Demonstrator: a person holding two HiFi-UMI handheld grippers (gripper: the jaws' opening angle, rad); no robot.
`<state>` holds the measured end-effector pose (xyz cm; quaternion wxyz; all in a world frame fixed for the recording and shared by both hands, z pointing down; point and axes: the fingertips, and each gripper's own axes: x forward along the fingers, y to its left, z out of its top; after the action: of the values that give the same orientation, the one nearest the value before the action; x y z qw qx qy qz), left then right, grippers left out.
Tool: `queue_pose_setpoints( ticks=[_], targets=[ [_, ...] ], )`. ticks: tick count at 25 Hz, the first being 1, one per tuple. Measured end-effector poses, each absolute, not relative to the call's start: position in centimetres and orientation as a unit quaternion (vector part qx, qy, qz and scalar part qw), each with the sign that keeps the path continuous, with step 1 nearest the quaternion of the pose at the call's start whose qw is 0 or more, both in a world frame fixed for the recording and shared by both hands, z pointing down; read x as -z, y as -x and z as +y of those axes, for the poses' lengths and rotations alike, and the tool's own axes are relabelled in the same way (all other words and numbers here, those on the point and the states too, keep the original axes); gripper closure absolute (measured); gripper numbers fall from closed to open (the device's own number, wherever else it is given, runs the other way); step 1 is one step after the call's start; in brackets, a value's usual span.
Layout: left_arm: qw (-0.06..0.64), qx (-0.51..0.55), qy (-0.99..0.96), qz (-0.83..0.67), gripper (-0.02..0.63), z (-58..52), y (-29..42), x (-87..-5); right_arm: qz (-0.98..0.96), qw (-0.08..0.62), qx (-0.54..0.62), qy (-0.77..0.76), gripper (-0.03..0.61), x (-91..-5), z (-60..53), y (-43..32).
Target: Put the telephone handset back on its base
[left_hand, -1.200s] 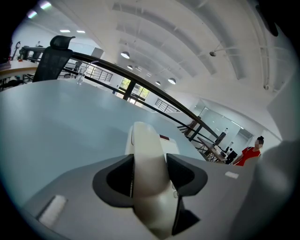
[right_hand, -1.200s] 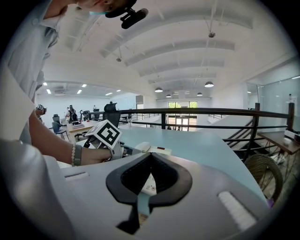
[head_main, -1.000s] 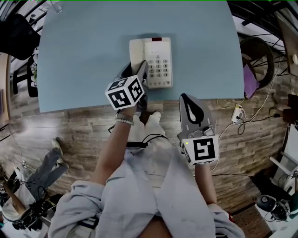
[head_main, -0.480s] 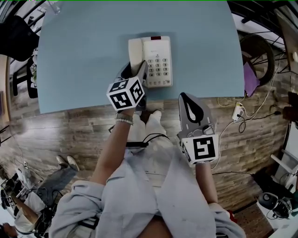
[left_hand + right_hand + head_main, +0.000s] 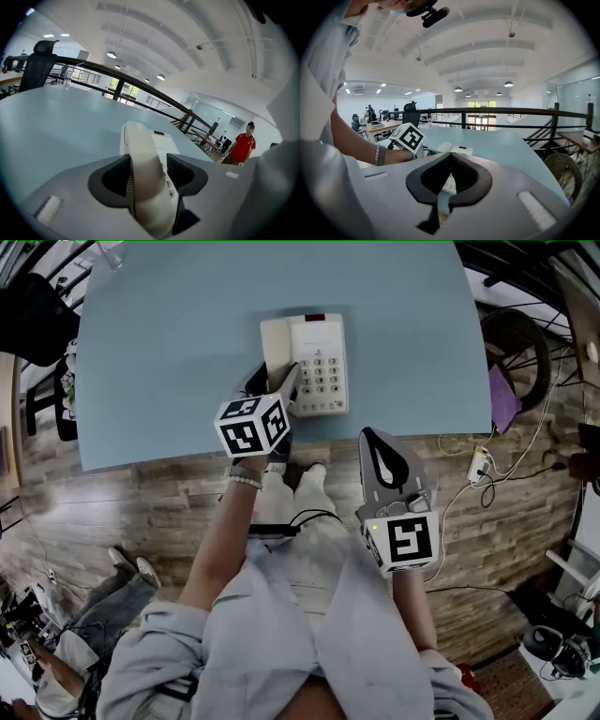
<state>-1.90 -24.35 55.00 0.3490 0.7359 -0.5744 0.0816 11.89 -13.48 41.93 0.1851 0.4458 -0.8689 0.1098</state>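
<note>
cream plastic of the handset point(image 5: 275, 345) lies along the left side of the base point(image 5: 321, 367) on the blue table point(image 5: 159, 352) in the head view, and the left gripper point(image 5: 284, 388) at its near end has barely shifted in the last second, so seemingly only the release remains. in the left gripper view the jaws stay clamped on the handset's near end. in the right gripper view the right gripper point(image 5: 449, 157) has its jaws together on nothing, short of the table's near edge.
</note>
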Motion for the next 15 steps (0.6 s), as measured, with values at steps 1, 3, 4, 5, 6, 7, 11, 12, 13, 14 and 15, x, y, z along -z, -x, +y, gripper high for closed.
queue_pose_setpoints(
  ticks=[1,3,4,5,6,7,11,12,13,14,15],
  targets=[
    [0.350,-0.081,-0.739,-0.570,0.393,-24.3,1.9,-54.9,-0.868,0.185,-0.109,-0.447,0.575,-41.9,-13.5,-11.9],
    [0.349,-0.084,-0.745,-0.562,0.392,-24.2,1.9,-54.7,-0.867,0.183,-0.108,-0.450,0.575,-41.8,-13.4,-11.8],
    [0.347,-0.086,-0.749,-0.558,0.392,-24.1,1.9,-54.5,-0.867,0.182,-0.106,-0.452,0.575,-41.7,-13.5,-11.8],
    [0.344,-0.089,-0.753,-0.554,0.391,-23.9,2.0,-54.4,-0.866,0.181,-0.105,-0.454,0.575,-41.6,-13.5,-11.8],
    [0.339,-0.094,-0.757,-0.550,0.391,-23.8,2.1,-54.2,-0.865,0.179,-0.105,-0.456,0.575,-41.6,-13.5,-11.7],
    [0.334,-0.098,-0.762,-0.545,0.391,-23.6,2.2,-54.0,-0.864,0.178,-0.105,-0.459,0.575,-41.5,-13.5,-11.5],
    [0.315,-0.095,-0.788,-0.521,0.393,-23.2,2.3,-52.4,-0.862,0.173,-0.097,-0.466,0.575,-40.9,-13.7,-11.2],
    [0.308,-0.093,-0.797,-0.511,0.393,-23.0,2.2,-51.9,-0.862,0.172,-0.094,-0.468,0.575,-40.7,-13.8,-11.2],
    [0.298,-0.093,-0.807,-0.501,0.393,-22.9,2.1,-51.3,-0.861,0.170,-0.092,-0.470,0.575,-40.5,-13.8,-11.0],
    [0.287,-0.094,-0.817,-0.491,0.394,-22.7,2.0,-50.7,-0.861,0.168,-0.090,-0.471,0.575,-40.3,-13.9,-10.9],
    [0.276,-0.093,-0.826,-0.482,0.395,-22.7,2.0,-50.1,-0.861,0.166,-0.087,-0.473,0.575,-40.1,-14.0,-10.7]
  ],
)
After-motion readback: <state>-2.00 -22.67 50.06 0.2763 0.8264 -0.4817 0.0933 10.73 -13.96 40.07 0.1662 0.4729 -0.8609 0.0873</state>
